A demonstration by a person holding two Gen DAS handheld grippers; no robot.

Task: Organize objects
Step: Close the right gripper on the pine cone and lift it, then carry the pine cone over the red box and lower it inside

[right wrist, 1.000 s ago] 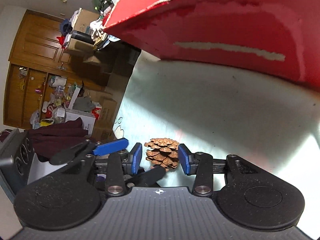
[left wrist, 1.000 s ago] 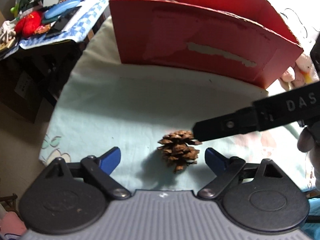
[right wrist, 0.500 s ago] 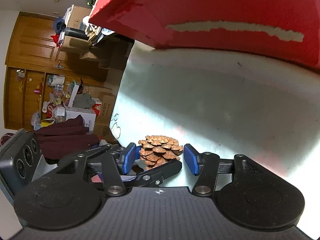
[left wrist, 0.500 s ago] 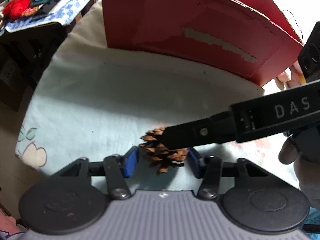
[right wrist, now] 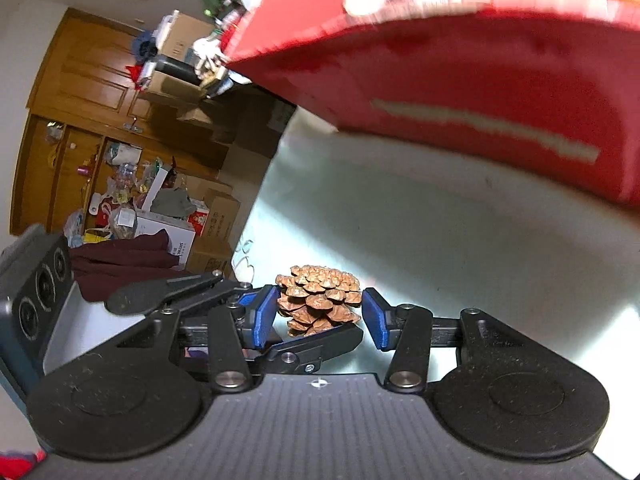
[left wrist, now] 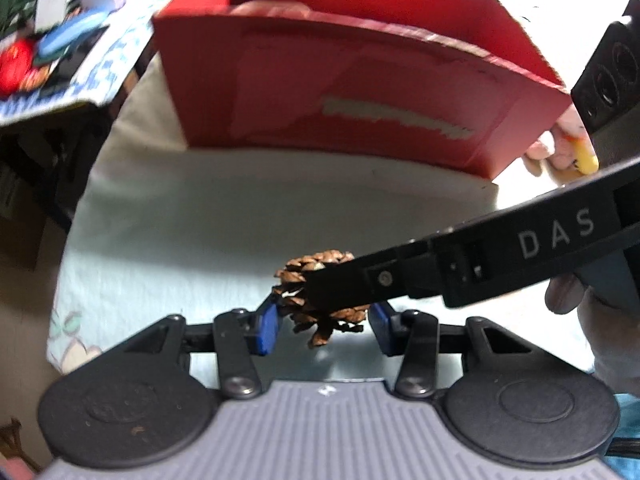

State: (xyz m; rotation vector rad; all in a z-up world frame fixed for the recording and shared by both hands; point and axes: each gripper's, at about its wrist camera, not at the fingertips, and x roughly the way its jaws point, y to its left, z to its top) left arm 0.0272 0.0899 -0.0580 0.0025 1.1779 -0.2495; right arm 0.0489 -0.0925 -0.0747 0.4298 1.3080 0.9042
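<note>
Nearest the lens in the left wrist view, the left gripper [left wrist: 323, 328] has its blue-padded fingers [left wrist: 266, 328] clamped on a pine cone [left wrist: 316, 266]. They have just been closing with the cone between them, and it now sits low in the middle of the frame, brown and woody with its stiff scales splayed open. A matte black finger of the right gripper [right wrist: 320, 316] reaches in from the right edge of that view, lies across the cone's right side and hides part of it. A hand [left wrist: 568, 292] shows at the right edge behind it. In the right wrist view the right gripper's own blue pads [right wrist: 374, 316] bracket the same cone. They have just drawn in a little, yet they seem only to stand close to the scales, not to press on them. One black link of the left gripper crosses under the cone there. Below lies the bench [left wrist: 168, 240], covered in a smooth pale mint cloth with faint printed figures at its left edge. Beyond, filling the upper frame, stands a red cardboard box [left wrist: 280, 92], open-topped, with a ragged strip torn pale along its front wall. A pink and yellow plush toy [left wrist: 560, 152] peeks past its right corner. Farthest off are a blue checked cloth [left wrist: 100, 76] piled with clutter at upper left and, in the right wrist view, wooden cabinets [right wrist: 80, 92] and stacked cartons [right wrist: 216, 216] at left.
</note>
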